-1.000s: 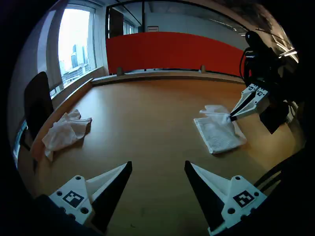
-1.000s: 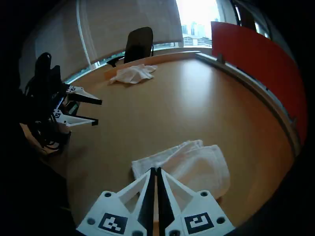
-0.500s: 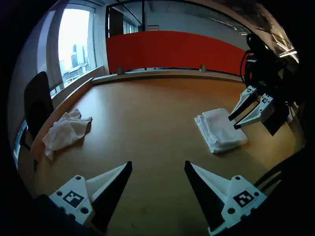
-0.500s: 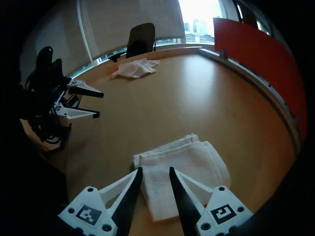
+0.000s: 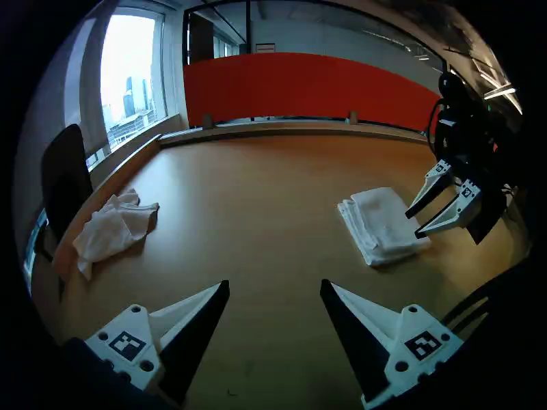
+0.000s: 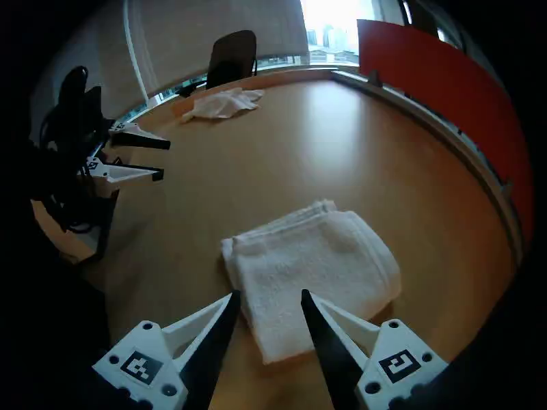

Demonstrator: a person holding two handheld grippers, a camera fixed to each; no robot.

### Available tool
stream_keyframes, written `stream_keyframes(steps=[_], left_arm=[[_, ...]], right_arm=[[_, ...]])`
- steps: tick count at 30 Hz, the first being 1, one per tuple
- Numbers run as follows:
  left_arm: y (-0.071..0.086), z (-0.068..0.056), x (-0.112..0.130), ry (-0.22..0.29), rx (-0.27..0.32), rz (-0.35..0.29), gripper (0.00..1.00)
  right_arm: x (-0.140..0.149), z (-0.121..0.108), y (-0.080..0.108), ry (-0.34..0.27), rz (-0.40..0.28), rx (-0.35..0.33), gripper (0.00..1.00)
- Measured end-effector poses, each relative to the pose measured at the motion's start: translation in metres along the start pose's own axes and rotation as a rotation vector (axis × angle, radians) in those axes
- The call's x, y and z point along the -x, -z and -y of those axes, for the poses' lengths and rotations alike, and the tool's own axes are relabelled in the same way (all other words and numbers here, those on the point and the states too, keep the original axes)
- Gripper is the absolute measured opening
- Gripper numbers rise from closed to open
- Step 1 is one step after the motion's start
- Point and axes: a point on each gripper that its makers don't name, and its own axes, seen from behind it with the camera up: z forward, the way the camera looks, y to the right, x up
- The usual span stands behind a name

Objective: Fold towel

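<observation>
Towel (image 6: 311, 266) lies folded flat on the table (image 5: 260, 184), well apart from the crumpled cloth (image 5: 113, 225); right gripper (image 6: 270, 294), pinched shut at its edge a second ago, now has tongs apart and lifted clear, left gripper (image 5: 273, 283) idle with tongs wide apart, so this fold looks complete.

Lets go of the towel (image 6: 314, 263) with the right gripper (image 6: 269, 294): opened now, not pinched shut on the edge as a second ago. Draws back and off to the side of it. Leaves the lifted flap flat, folded over.
</observation>
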Motion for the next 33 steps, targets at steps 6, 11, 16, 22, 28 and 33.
stream_keyframes(steps=[6, 11, 16, 22, 28, 33], left_arm=[[-0.001, 0.000, -0.001, -0.001, 0.001, 0.000, 0.99], [-0.001, -0.002, -0.001, -0.004, 0.003, 0.002, 0.99], [-0.001, -0.002, -0.001, -0.006, 0.006, 0.003, 0.99], [-0.002, -0.002, -0.002, -0.010, 0.010, 0.003, 0.99], [-0.003, -0.004, -0.003, -0.010, 0.018, 0.002, 0.99], [-0.005, -0.005, -0.004, -0.009, 0.022, 0.001, 0.99]], right_arm=[[0.019, -0.001, 0.003, -0.011, 0.022, 0.034, 0.70], [0.033, 0.001, 0.008, -0.024, 0.037, 0.048, 0.70], [0.044, 0.002, 0.013, -0.040, 0.048, 0.066, 0.69], [0.056, 0.001, 0.017, -0.063, 0.063, 0.087, 0.70], [0.063, 0.001, 0.016, -0.081, 0.072, 0.109, 0.66], [0.068, 0.001, 0.015, -0.094, 0.076, 0.135, 0.58]])
